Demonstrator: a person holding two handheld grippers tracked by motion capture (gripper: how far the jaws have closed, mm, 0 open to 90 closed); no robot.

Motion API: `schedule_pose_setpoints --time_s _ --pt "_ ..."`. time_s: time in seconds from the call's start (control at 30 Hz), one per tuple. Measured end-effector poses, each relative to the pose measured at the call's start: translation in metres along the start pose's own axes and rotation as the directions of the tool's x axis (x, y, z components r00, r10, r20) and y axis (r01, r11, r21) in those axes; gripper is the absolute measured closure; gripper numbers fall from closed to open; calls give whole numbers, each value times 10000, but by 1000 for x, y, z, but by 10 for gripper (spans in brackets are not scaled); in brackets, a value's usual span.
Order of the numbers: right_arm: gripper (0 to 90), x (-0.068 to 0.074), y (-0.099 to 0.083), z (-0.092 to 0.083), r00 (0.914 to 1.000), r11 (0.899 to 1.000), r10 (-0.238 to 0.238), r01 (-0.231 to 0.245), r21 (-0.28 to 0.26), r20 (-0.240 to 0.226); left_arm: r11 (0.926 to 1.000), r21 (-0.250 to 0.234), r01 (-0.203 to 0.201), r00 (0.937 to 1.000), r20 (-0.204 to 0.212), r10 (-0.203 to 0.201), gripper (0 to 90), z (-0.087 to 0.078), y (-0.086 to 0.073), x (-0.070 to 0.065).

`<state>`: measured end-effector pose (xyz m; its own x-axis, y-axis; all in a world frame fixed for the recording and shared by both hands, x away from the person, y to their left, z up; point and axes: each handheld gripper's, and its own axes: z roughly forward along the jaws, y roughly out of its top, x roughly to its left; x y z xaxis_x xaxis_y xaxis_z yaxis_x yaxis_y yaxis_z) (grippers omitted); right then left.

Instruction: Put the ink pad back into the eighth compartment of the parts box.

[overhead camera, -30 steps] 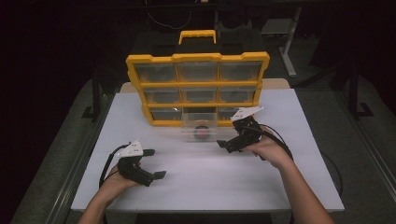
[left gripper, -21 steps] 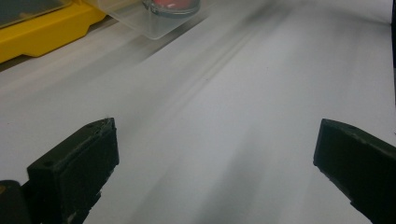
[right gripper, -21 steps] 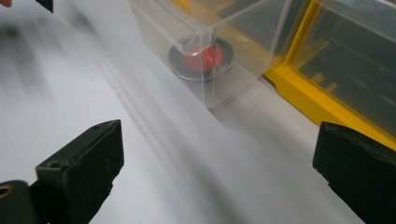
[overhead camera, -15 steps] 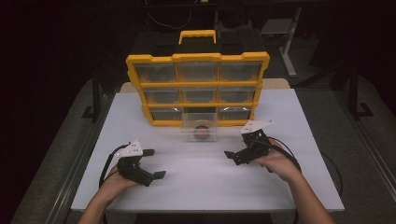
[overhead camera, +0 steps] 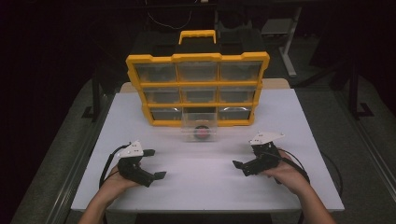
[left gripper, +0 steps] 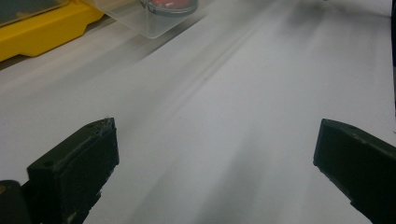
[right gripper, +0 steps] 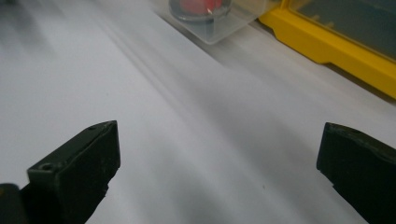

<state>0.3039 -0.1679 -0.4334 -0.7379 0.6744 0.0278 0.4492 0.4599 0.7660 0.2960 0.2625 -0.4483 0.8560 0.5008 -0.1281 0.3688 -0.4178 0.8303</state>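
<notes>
A: What is on the white table (overhead camera: 205, 182)?

B: The biggest thing is the yellow organizer (overhead camera: 198, 88). It stands upright at the far middle of the table, with a yellow handle (overhead camera: 198, 35) on top and three rows of clear drawers. I cannot tell what is inside the closed drawers; they look grey and dim.

A: Are all drawers closed?

B: No. The clear drawer (overhead camera: 200, 127) in the middle of the bottom row is pulled out toward the person, and its front stands over the table. Inside it lies a round red thing (overhead camera: 201, 132) with a dark rim. In the left gripper view the same drawer (left gripper: 140, 18) and red thing (left gripper: 169, 4) are at the top edge, and in the right gripper view they are also at the top, drawer (right gripper: 219, 23) and red thing (right gripper: 198, 6).

A: And the grippers?

B: The left gripper (overhead camera: 156, 164) is low over the near left part of the table, well apart from the drawer. In its own view the left gripper (left gripper: 215, 163) has its jaws wide apart, with bare white table between them. It holds nothing.

A: The right one?

B: The right gripper (overhead camera: 240, 168) is over the near right part of the table, also well apart from the drawer. Its jaws have just been opening and now stand wide, as the right gripper (right gripper: 217, 163) shows in its own view. Nothing is between them, and the fingers (right gripper: 74, 172) touch no object.
</notes>
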Motion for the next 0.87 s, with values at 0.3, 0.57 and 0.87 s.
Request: schedule_pose_setpoints --time_s 0.3,0.57,0.87 --pt "0 2 -15 -3 9999 10000 72 -73 -52 -70 10000 22 8 10000 -14 -8 0 0 0 0" --pt "0 4 -30 -10 9998 9994 179 -182 -294 -89 10000 9 51 10000 -51 -51 0 0 -1 1" --pt "0 4 -38 -12 9997 9994 177 -182 -290 -166 9999 157 -30 9999 -134 32 0 1 -3 0"
